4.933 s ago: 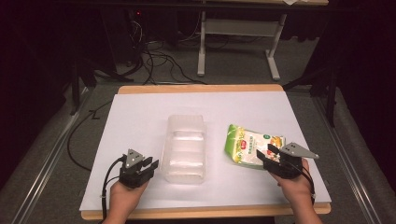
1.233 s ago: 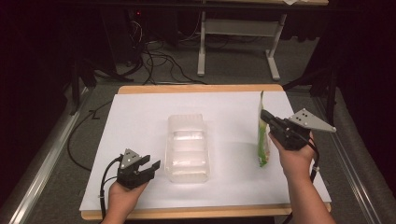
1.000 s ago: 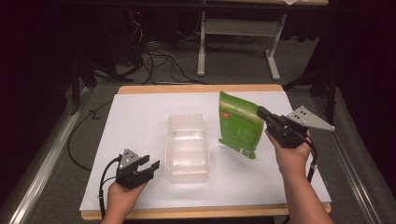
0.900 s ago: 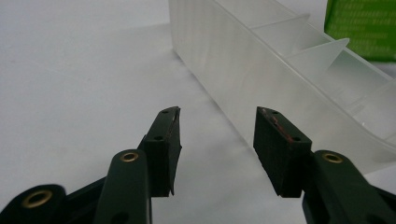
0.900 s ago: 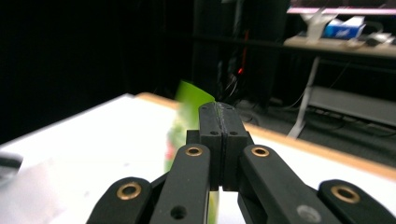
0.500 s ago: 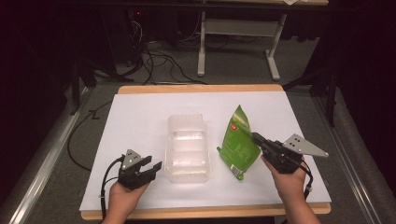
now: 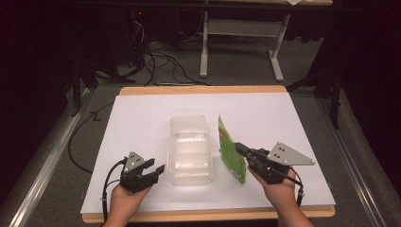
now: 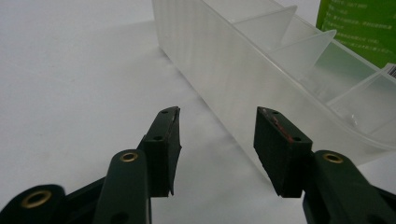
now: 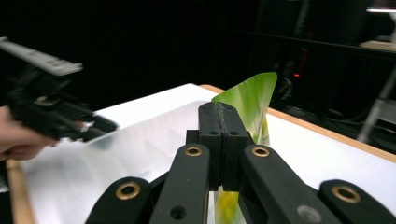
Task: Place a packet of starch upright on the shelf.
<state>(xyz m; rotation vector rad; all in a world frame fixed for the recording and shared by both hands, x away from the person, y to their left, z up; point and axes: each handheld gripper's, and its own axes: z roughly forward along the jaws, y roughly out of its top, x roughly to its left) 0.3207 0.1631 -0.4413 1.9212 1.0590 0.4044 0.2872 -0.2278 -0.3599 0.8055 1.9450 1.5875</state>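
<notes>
Rt gripper [image 7: 239, 148] clamped tight on edge of glossy green plastic snack pouch [image 7: 230, 153], held on edge off the white table sheet [image 7: 142, 113], just at 3 o'clock of clear plastic divided organiser box [image 7: 190, 149]. In right gripper view, jaws pressed together w/ pouch [image 9: 250, 105] pinched thin between. Lt gripper [image 7: 158, 169] at 9 o'clock of box's near end, jaws apart, nothing between; in left gripper view, box wall [image 8: 233, 79] just ahead of the right-hand jaw, not touching.

Risks, as judged: thin pinch on slick film, so pouch could slip or swing. Pouch looks wider than a compartment, so may snag a divider and ride up. Box unsecured, light; could skid toward 9 o'clock if pushed, as lt gripper isn't bracing it.
</notes>
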